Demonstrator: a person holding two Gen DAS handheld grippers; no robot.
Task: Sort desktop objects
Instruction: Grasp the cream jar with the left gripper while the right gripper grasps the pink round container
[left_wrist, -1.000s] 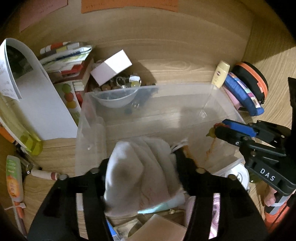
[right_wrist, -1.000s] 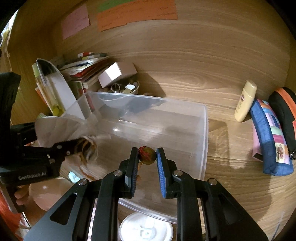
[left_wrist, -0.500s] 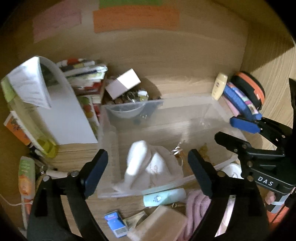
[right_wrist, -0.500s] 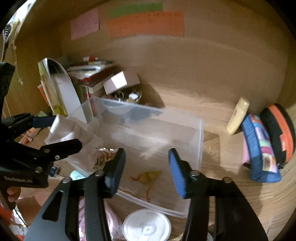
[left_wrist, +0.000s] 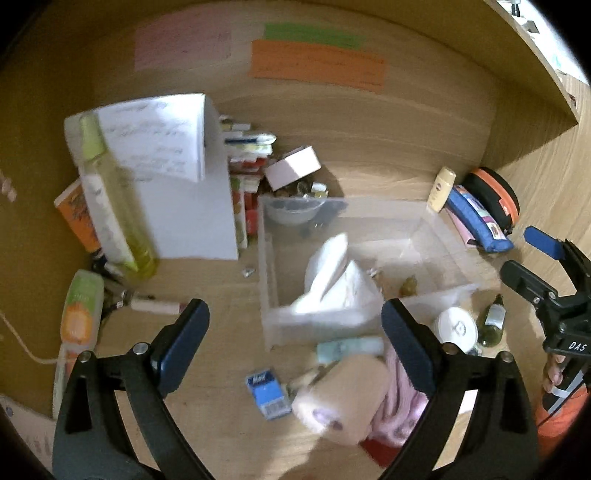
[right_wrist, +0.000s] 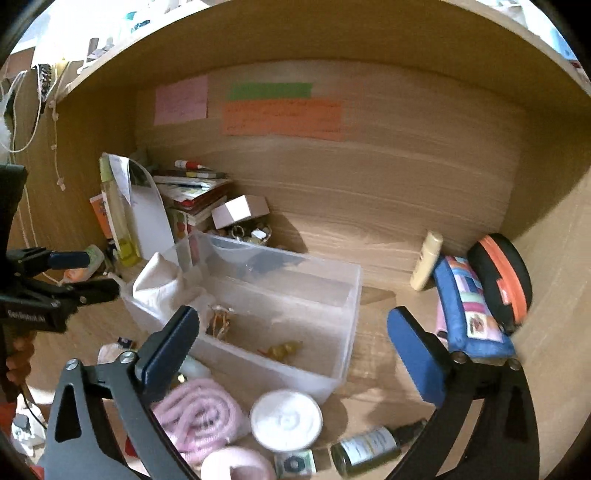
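Jaws of the left gripper (left_wrist: 295, 332) and the right gripper (right_wrist: 291, 339) are both opening, spread wide with nothing between them, above the near edge of the clear plastic bin (right_wrist: 351, 291) on the counter (left_wrist: 369, 177). Inside the bin, a white cloth pouch (left_wrist: 332, 280) slumps at its left end; a small amber trinket (right_wrist: 282, 349) lies on its floor. Just outside its near wall sit a pink rolled towel (right_wrist: 199, 413) and a white round lid (right_wrist: 286, 419).
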